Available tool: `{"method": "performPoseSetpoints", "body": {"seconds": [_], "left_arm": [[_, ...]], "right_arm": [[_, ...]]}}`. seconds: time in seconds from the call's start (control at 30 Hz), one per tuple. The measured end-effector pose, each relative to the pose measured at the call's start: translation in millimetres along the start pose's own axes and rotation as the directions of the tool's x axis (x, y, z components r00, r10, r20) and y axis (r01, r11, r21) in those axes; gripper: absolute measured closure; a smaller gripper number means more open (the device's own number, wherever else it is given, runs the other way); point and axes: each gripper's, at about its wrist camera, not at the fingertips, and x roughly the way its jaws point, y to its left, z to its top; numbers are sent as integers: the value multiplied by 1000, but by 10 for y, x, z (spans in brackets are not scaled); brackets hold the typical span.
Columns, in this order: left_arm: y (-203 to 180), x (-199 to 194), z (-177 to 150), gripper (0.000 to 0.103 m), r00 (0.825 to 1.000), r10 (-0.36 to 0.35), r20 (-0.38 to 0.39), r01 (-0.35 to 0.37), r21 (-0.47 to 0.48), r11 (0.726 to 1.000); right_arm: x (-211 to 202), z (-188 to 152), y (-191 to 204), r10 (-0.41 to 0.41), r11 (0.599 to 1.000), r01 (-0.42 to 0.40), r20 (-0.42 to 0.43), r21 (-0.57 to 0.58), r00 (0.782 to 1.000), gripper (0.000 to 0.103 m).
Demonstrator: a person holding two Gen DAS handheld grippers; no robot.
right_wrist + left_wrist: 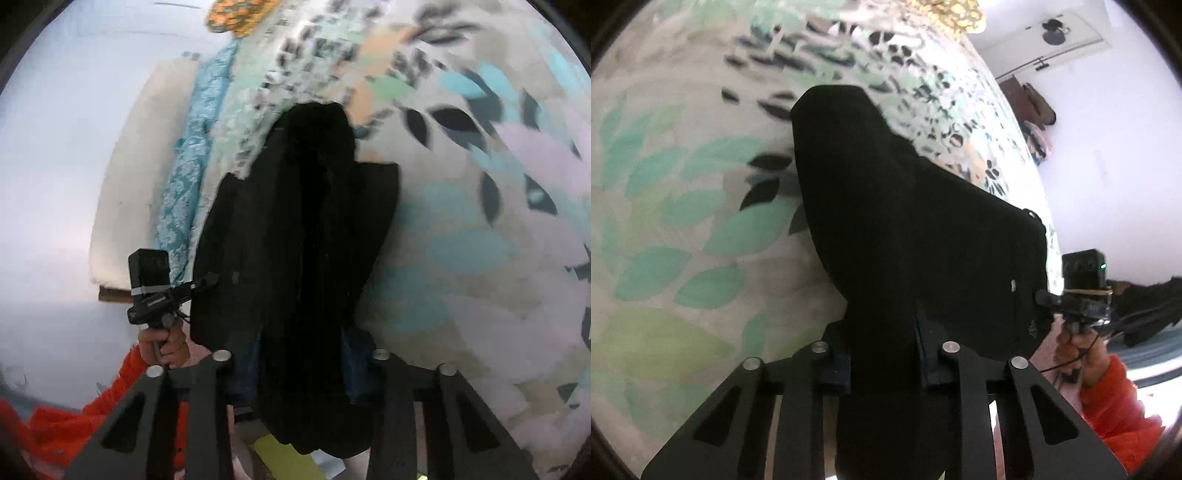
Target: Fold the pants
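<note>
Nearest the lens, in the left wrist view: left claw (884, 354) pinched on a bunch of black cloth, part of the pants (886, 206), pads pressed against the fabric from both sides. Beyond the fingers, pants spread dark and rumpled over the bed (665, 221), on a cover printed with teal, green and black leaves. At the right edge of that view, right claw gripped by a hand (1078, 354) in an orange sleeve (1115, 410), its tip at the pants' near edge. In the right wrist view, right claw (301, 358) likewise clamped on a thick fold of the pants (306, 229), cloth bulging between the blue pads. Left hand (166, 345) seen low at left, holding its tool against the garment's left edge. Teal patterned fabric (192, 177) hung along the bed's far side. Some blur in the bed cover print.
</note>
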Motion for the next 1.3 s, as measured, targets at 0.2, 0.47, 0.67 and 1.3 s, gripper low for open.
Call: {"method": "performPoseSetpoints", "body": {"seconds": [0.2,0.47,0.67,1.3], "left_arm": [[-253,-220,215,82,996,-40,74,35,61,998],[-316,-104,975,70,961,166,222,-186,71,980],[-397,-32,695,23,764,529,369,-589,62,806],[-1001,-582,-183,1,667,588,458,-656,-13,755]], "right_arm": [[-97,314,472,60,993,-55,50,-106,997,71],[-9,1159,550,-119,979,142,159,-143,980,63],[-75,992,419,-509,844,534,243,-46,826,3],[-50,-459,1455,-663,570,813,515,-122,543,0]]}}
